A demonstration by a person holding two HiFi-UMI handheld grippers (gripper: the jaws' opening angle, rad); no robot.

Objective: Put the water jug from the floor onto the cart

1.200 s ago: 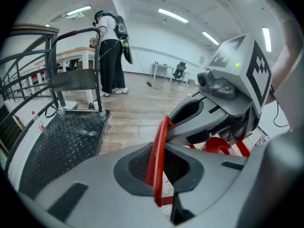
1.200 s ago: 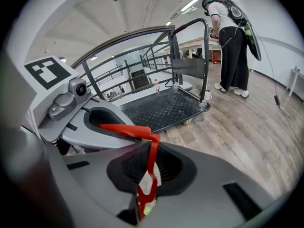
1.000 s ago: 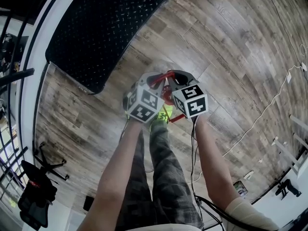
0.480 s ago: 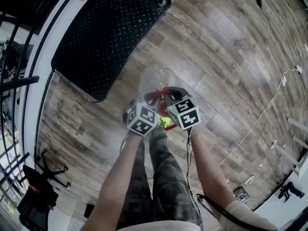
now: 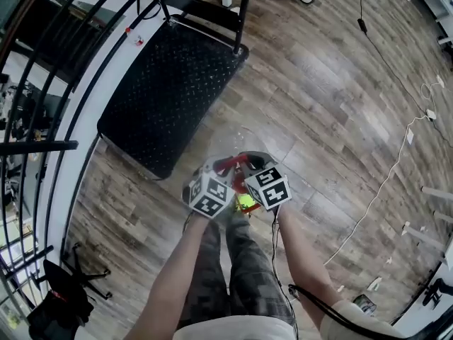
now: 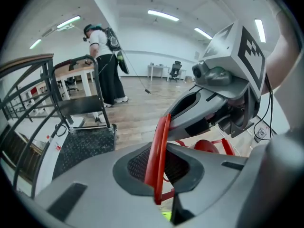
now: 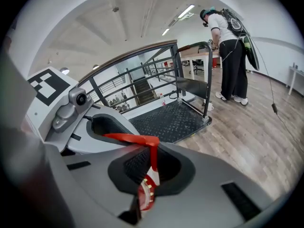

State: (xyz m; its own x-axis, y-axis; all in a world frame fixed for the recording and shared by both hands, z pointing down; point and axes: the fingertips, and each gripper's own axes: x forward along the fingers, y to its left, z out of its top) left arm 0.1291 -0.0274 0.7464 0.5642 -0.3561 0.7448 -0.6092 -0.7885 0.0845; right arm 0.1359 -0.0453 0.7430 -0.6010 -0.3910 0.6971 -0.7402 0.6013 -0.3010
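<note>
The water jug [image 5: 232,147] is clear with a red carry handle [image 5: 231,163] and hangs above the wood floor in front of the person's legs. Its body shows only faintly in the head view. My left gripper [image 5: 224,171] and right gripper [image 5: 248,167] sit side by side, both shut on that handle. In the left gripper view the red handle strap [image 6: 159,148] runs between the jaws, with the red cap [image 6: 207,146] below. A bent corner of the handle [image 7: 142,140] is pinched in the right gripper view. The black cart deck [image 5: 170,91] lies up and to the left.
The cart's upright push bar [image 5: 241,13] stands at its far end. A black railing [image 5: 42,83] runs along the left. A cable [image 5: 386,183] trails over the floor at the right. A person [image 6: 105,63] stands beyond the cart, and a folded black stand [image 5: 67,296] lies at lower left.
Both grippers have risen together with the jug hanging from its handle. The floor looks farther away, and more of the cart with its push bar has come into view.
</note>
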